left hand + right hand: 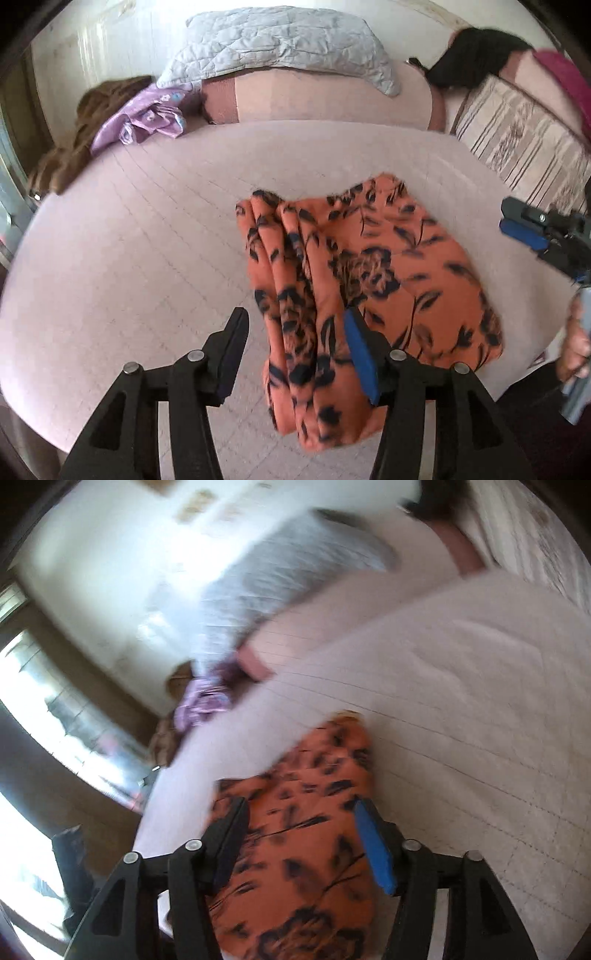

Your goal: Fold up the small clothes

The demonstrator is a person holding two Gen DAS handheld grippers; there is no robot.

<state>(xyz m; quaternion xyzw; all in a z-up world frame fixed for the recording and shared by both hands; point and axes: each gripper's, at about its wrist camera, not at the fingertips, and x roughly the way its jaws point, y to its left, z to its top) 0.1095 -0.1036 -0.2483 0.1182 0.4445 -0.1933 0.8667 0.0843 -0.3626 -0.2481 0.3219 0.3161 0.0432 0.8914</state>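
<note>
- The orange floral garment (369, 280) lies on the pink quilted bed (129, 258), already doubled into a rough rectangle, with several stacked folds bunched along its nine-o'clock side.
- The left gripper (295, 354) hangs above the garment's near edge, jaws parted about halfway and nothing between them; the cloth lies below, not pinched.
- The right gripper (303, 842) hovers over the same cloth from the other side, also half open and empty. In the left wrist view it shows at three o'clock, with a hand (576, 343) at the frame edge.
- At twelve o'clock sit a grey quilted pillow (284, 40) and a pink bolster (314, 96); a crumpled lilac garment (147, 118) lies at ten o'clock and a striped cushion (517, 136) at two.
- The fabric looks thin, light and limp: I'd expect it to sag and slide off its own layers if lifted by one point.
- Best hold, I judge, is the two corners of one edge, pinching all layers together so the stack stays aligned.
</note>
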